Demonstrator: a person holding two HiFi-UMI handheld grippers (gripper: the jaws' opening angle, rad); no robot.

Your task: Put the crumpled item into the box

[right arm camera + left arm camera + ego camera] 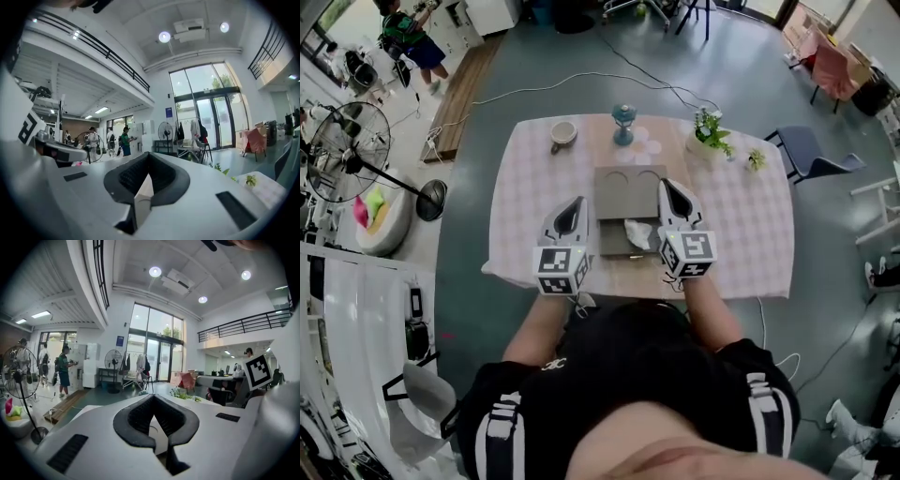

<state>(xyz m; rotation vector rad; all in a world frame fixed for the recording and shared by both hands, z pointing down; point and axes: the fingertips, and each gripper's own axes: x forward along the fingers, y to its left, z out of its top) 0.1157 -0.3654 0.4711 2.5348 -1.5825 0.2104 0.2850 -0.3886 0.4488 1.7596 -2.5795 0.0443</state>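
A grey box [627,190] lies open in the middle of the table. The crumpled white item [638,232] rests inside its near half. My left gripper [577,203] hovers just left of the box, shut and holding nothing. My right gripper [667,187] hovers over the box's right edge, also shut and holding nothing. In the left gripper view the left gripper [153,397] points level across the room, with its black pads meeting at the tip. In the right gripper view the right gripper [148,154] points the same way. Neither gripper view shows the box or the item.
The table wears a pink checked cloth [525,202]. At its far edge stand a cup [563,134], a blue lantern [623,124], a potted plant [710,132] and a smaller plant [756,160]. A floor fan [345,150] stands left, a chair [811,152] right.
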